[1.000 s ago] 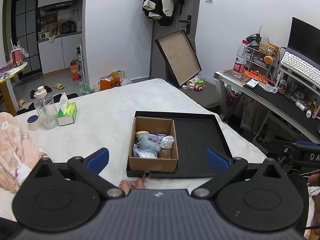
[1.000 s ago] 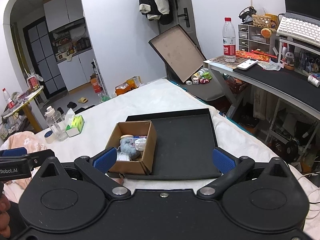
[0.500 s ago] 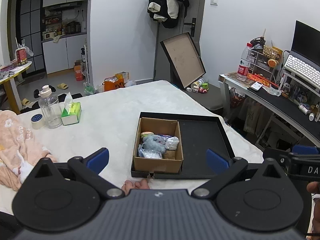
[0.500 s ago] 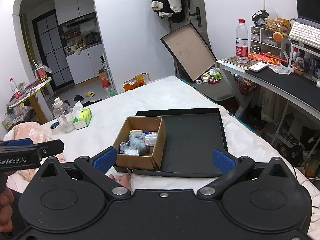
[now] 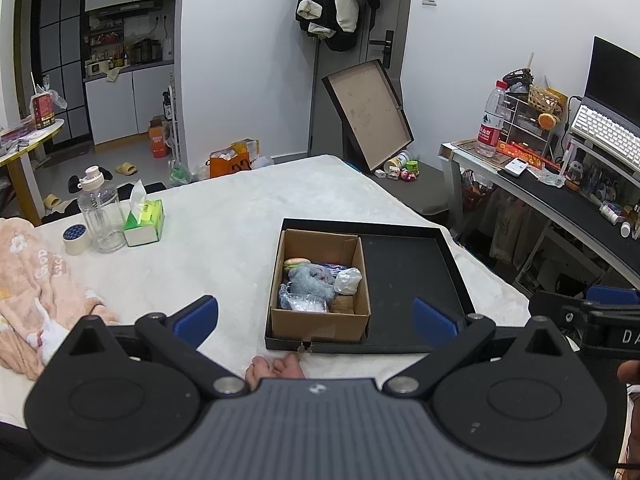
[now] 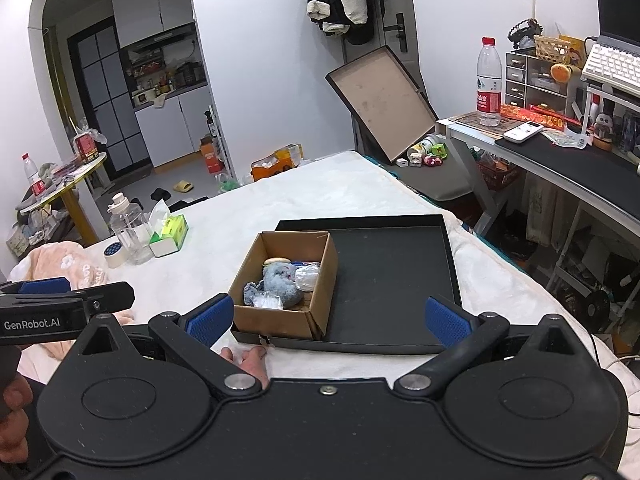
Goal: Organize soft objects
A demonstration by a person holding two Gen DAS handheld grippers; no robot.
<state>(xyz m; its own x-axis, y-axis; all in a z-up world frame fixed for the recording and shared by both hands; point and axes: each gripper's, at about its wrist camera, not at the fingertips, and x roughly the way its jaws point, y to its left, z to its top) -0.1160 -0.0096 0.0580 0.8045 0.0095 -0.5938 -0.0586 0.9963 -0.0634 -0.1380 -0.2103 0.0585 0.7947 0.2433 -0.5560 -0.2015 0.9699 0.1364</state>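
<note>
Fingers of both grippers wide, empty, short of the cardboard box; crowded soft toys risk snagging together when grasped.

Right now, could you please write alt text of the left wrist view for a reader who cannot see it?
An open left claw hovers over a white bed cover, facing a brown cardboard box of soft toys and small bags that sits in the left part of a shallow black tray. A clear plastic bottle stands far left.
</note>
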